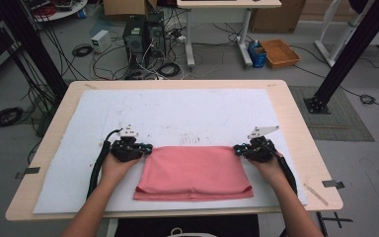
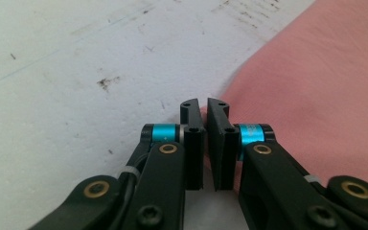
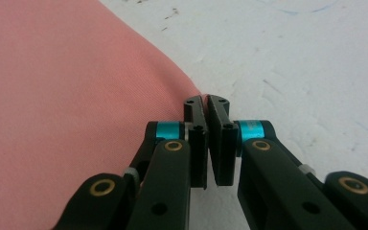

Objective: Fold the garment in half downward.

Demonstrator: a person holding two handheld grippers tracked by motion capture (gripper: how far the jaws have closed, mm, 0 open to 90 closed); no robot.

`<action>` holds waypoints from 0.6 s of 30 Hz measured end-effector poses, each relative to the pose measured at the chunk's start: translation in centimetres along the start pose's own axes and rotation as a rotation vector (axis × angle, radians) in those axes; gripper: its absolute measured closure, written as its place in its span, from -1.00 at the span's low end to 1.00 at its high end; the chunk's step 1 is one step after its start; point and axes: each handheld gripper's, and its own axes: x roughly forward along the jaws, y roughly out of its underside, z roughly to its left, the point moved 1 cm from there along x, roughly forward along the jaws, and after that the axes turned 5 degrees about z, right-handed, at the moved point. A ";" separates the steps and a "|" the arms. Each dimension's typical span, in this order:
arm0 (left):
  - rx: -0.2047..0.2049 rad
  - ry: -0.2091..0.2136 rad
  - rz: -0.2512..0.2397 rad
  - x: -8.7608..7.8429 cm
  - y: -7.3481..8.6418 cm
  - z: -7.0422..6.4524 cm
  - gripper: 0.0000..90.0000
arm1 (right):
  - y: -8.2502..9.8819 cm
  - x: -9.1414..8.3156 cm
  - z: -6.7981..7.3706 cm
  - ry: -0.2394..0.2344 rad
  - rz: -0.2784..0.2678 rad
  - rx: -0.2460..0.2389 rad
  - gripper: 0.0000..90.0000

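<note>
While both the left gripper [image 1: 147,147] and right gripper [image 1: 238,149] pinch the far corners of the folded pink cloth [image 1: 193,172] at lower centre, thin bites could slip when lifted, dropping a corner.

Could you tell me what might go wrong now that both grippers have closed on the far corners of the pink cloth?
The left gripper and right gripper each pinch only the very edge of the pink cloth, so a corner may slip out when lifted. The cloth is folded in layers, so the jaws may hold just the top layer and the fold could open. Uneven pulling might drag it askew across the white mat.
</note>
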 end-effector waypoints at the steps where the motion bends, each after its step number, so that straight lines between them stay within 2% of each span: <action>1: 0.001 -0.002 -0.008 0.0 -0.1 -0.1 0.90 | 0.0 -0.1 0.0 0.003 0.000 0.002 0.94; 6: 0.023 -0.024 -0.051 0.3 -0.5 -0.2 0.91 | -0.3 0.1 -0.4 0.053 0.000 -0.022 0.94; 12: 0.053 -0.055 -0.061 0.9 -1.8 -0.2 0.91 | -0.3 0.2 -1.3 0.084 -0.009 -0.010 0.94; 16: 0.050 -0.067 -0.072 1.7 -2.4 0.0 0.91 | -0.8 -0.1 -1.9 0.112 -0.010 -0.012 0.94; 18: 0.038 -0.076 -0.062 2.2 -2.6 0.4 0.91 | -1.2 -0.2 -2.3 0.122 -0.015 -0.011 0.94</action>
